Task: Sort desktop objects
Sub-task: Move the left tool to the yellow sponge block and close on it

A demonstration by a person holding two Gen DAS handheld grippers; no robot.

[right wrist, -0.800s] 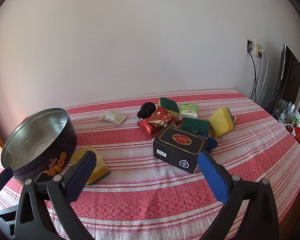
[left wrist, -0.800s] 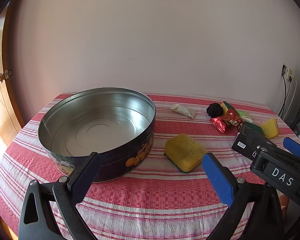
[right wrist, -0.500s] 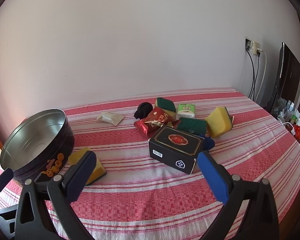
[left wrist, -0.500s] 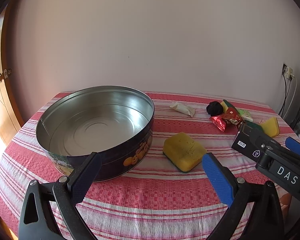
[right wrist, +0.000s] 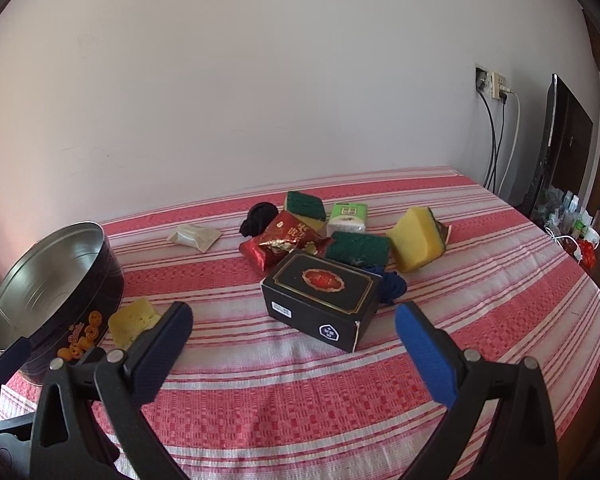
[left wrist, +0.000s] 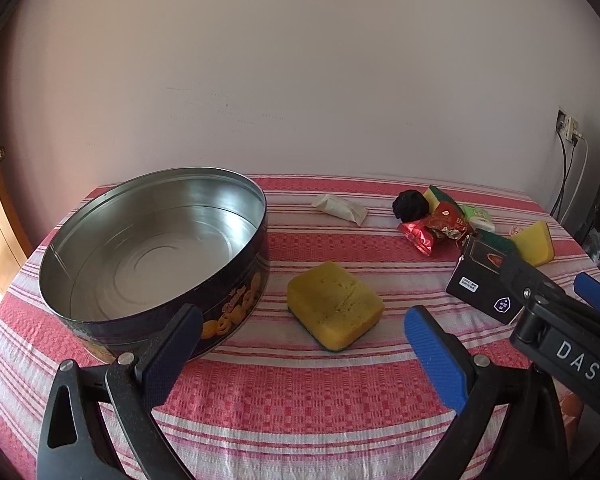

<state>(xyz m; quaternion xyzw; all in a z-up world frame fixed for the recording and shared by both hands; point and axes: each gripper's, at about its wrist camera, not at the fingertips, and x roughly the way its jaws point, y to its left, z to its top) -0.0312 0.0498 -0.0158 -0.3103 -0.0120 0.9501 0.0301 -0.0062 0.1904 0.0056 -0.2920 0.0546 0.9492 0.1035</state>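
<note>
A red-and-white striped cloth covers the tabletop [right wrist: 480, 280], which stands against a plain wall. Toward the left edge sits a large round tin [left wrist: 156, 256], lid off, its bare metal inside showing and cookie pictures on its dark side. Just beside the tin, toward the middle, a yellow sponge [left wrist: 334, 310] lies flat on the cloth.

Nearer the right half, a black box [right wrist: 322, 300] with a red and gold emblem on its top stands apart from the tin. Behind it is a loose cluster near the far edge: a yellow sponge with a green pad [right wrist: 418, 238] tipped up on its side, a green scouring pad [right wrist: 358, 248] touching the box's back, a red snack packet [right wrist: 280, 242], a green-and-white tissue pack [right wrist: 348, 218], another green-topped sponge [right wrist: 304, 208] and a black bundle [right wrist: 258, 218]. A blue bundle of cord [right wrist: 392, 286] peeks out just behind the box. A small white packet [right wrist: 194, 236] lies alone between the tin and the cluster.

The left gripper [left wrist: 300, 352] hangs above the near edge with its blue-padded fingers spread wide, holding nothing, the yellow sponge ahead of it. The right gripper [right wrist: 294, 338] likewise has its fingers spread and empty, the black box just ahead of them.
</note>
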